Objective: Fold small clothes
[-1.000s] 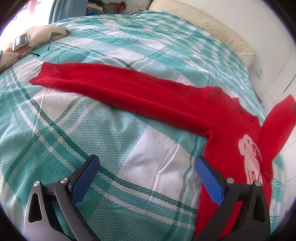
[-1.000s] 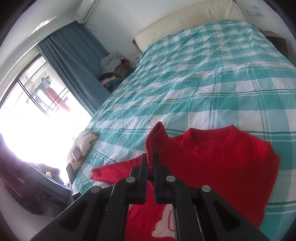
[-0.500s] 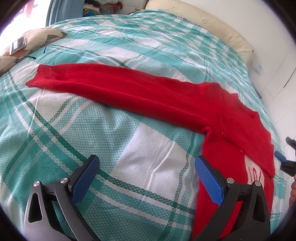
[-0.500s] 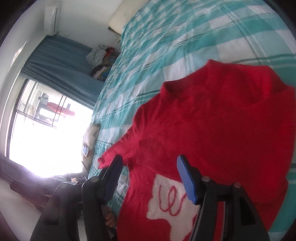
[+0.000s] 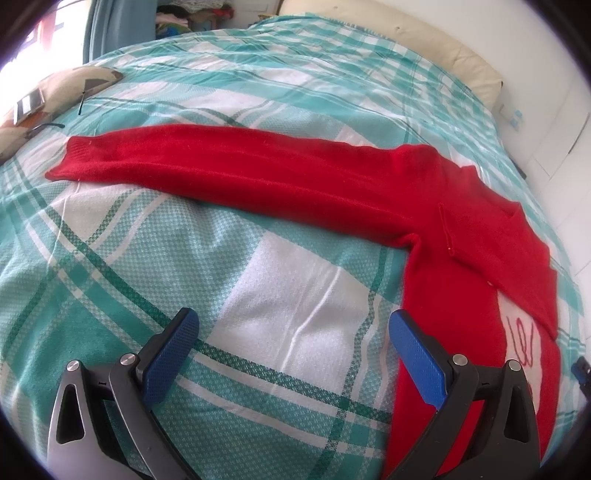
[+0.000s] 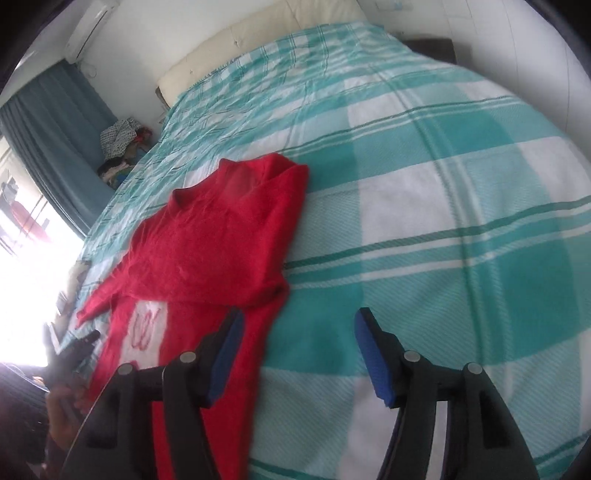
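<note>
The red sweater (image 5: 461, 229) lies flat on the bed (image 5: 184, 258). One sleeve is folded across its chest, over the top of the white motif (image 6: 146, 325). The other sleeve (image 5: 221, 170) extends straight out to the left in the left wrist view.

Your left hand-held gripper (image 5: 291, 350) is wide and empty, poised over bare bedspread near the sweater's side edge. Your right hand-held gripper (image 6: 295, 354) is opening with nothing between its pads. It hangs over the sweater's right edge and the bedspread beside it.

The likely next step is the extended sleeve. Grip it near the cuff, lift just clear of the bed, and lay it across the chest to match the folded one. Avoid dragging the body.

The teal plaid bedspread is soft and lightly creased. A cream headboard (image 6: 258, 33), blue curtain (image 6: 55, 147) and bright window lie beyond.
</note>
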A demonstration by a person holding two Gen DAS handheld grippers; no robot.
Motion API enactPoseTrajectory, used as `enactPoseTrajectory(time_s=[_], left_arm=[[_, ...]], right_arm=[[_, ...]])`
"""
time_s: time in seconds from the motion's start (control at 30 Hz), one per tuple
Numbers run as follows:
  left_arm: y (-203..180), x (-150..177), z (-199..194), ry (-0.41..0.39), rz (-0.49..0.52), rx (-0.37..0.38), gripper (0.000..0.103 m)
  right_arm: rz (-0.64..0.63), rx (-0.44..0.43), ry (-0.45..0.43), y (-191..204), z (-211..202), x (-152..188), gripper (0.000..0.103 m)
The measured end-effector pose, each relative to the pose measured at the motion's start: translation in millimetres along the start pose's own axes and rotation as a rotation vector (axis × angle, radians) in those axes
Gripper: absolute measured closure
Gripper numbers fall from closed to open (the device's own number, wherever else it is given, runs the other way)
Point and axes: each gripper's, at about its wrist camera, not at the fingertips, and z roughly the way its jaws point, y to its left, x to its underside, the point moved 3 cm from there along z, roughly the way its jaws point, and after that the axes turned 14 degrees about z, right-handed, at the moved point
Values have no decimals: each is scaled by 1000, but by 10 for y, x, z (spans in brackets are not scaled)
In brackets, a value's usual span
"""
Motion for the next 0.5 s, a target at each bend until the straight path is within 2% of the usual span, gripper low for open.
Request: enactPoseTrajectory(time_s=[0.07,0.13,0.23,0.3,0.37,0.5], left_arm=[[-21,6,4,5,9,-2,0],[-28,3,16,8,16,-4,0],[-30,6,14,9,17,-7,0],[-32,6,14,8,17,-5,0],[-36,14,20,12,18,0,0],[-60,19,38,22,40,-8,0]], right_arm=[[12,55,-60,-230,-120,90,36],[84,92,-101,-439,-187,141,36],[212,49,-168,-594,-299,91,36],[219,76,-219,-621,-348,83,35],[204,122,-226,-588,-285,98,33],[200,142,-210,-597,-188,130,33]])
